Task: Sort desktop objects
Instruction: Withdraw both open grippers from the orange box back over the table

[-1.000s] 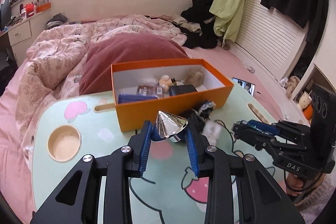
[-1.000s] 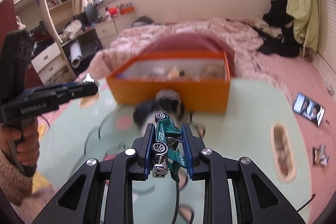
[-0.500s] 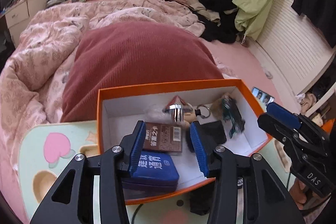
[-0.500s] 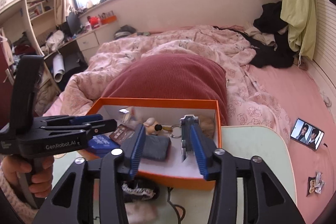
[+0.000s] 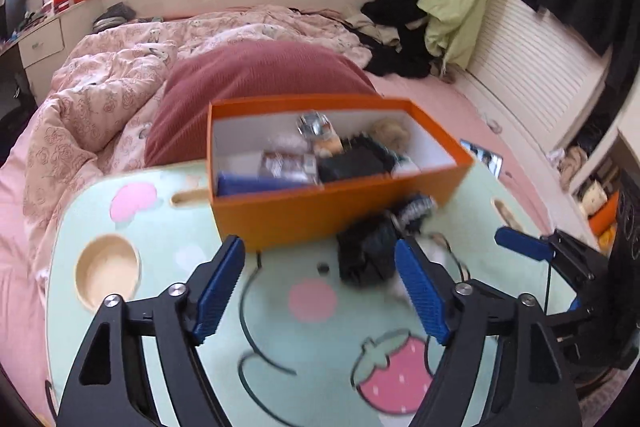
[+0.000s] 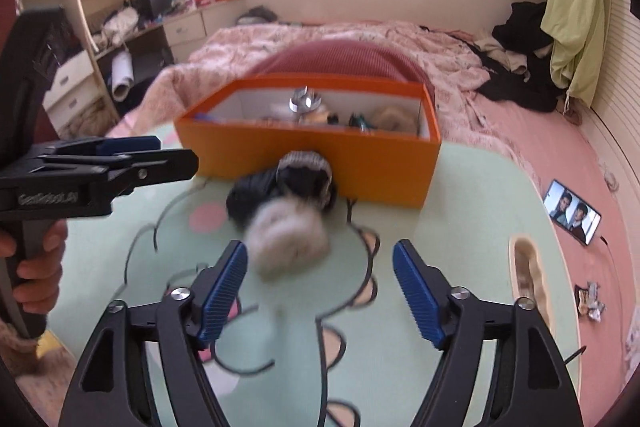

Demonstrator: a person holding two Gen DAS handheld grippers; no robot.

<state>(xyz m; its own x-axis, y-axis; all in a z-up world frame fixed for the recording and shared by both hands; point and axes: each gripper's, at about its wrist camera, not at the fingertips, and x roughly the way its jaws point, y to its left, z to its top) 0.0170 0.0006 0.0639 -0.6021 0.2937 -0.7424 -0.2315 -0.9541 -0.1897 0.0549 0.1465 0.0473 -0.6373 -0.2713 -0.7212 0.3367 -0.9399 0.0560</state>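
An orange box (image 5: 320, 211) stands on the green cartoon table (image 5: 168, 251), also in the right wrist view (image 6: 312, 157). Inside lie a silver cone (image 5: 314, 123), a blue packet (image 5: 256, 183), a brown packet, a dark pouch and a green toy car (image 6: 358, 121). A black knitted item (image 5: 366, 251) and a white fluffy ball (image 6: 290, 239) lie in front of the box. My left gripper (image 5: 320, 287) is open and empty, above the table. My right gripper (image 6: 320, 285) is open and empty, just short of the fluffy ball.
A round cup recess (image 5: 107, 271) is at the table's left, an oval slot (image 6: 528, 283) at its right. A bed with a pink quilt and red pillow (image 5: 256, 79) lies behind. A phone (image 6: 572, 213) lies on the pink floor.
Both grippers released their objects into the box: the silver cone from the left, the green car from the right. Both have opened wide and pulled back toward me over the table.
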